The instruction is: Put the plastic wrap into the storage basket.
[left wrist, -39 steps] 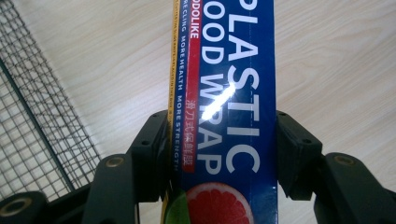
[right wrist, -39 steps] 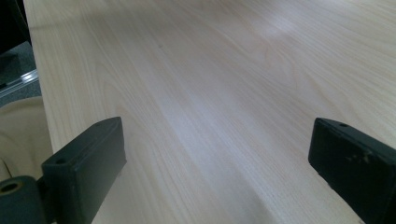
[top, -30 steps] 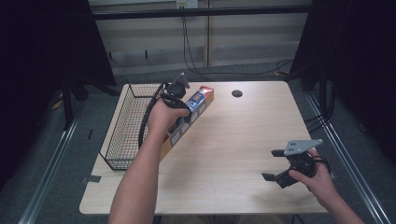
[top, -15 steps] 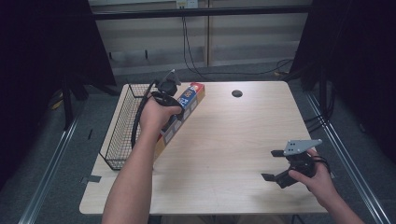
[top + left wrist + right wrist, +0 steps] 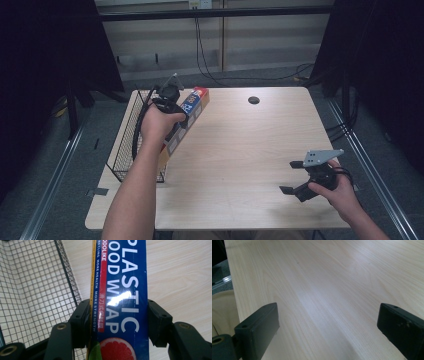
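The left gripper (image 5: 117, 322) is clamped across the width of a long blue cardboard box of plastic food wrap (image 5: 122, 290), its 2 black jaws pressing on the box's 2 long side faces, and in the high view the box (image 5: 192, 107) hangs slanted over the left part of the pale wooden table (image 5: 250, 150), just beside the right wall of the black wire mesh basket (image 5: 127, 145), with its red-capped far end pointing away from the person. The work in hand looks like carrying the box into that basket, and the main risk lies in the grip: the jaws seem to hold the long box well off its middle, so the free length could swing or pivot between the pads and the glossy film on the cardboard could let it slide out, more so if the hand tips or jerks. A second risk is the basket wall: in the left gripper view the wire rim (image 5: 67, 277) runs close along the box's yellow edge, so the box's low end could catch on the wire if it is not lifted high enough to clear it, which could twist it in the jaws or drag the light basket across the table. A box this long may also not fit crosswise and could come to rest propped on the rim. The right gripper (image 5: 299, 176) rests near the table's right front with its jaws spread wide and nothing between them, well apart from the box, so it poses little danger of collision.
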`<state>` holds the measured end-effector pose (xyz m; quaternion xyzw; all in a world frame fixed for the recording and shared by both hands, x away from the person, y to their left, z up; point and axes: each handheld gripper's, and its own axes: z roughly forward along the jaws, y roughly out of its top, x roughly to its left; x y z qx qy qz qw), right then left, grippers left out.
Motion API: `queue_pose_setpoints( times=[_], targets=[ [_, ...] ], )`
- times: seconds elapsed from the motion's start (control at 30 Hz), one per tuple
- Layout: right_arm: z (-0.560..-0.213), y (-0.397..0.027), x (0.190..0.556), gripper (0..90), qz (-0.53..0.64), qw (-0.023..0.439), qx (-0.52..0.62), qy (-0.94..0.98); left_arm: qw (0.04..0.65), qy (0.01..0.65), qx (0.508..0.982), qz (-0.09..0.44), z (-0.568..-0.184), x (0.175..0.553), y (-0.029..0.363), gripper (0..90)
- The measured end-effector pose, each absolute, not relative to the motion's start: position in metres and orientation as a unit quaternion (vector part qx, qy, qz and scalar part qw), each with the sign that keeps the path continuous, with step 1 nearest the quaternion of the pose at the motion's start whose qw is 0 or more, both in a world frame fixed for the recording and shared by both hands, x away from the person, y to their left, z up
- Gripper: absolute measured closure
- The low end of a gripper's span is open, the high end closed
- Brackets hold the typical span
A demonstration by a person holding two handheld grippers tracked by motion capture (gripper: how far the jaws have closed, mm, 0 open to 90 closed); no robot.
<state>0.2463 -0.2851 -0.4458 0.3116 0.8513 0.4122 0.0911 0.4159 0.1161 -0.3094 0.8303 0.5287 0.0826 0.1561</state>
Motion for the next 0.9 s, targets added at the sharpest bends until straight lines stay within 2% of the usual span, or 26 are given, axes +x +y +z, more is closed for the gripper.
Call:
queue_pose_setpoints(
  times=[0.9],
  targets=[
    [-0.447,-0.283,0.246,3.7,0.411,0.089,0.310,0.853,0.149,0.560,0.809,0.098,-0.302,0.410,0.151,44.7]
  ],
)
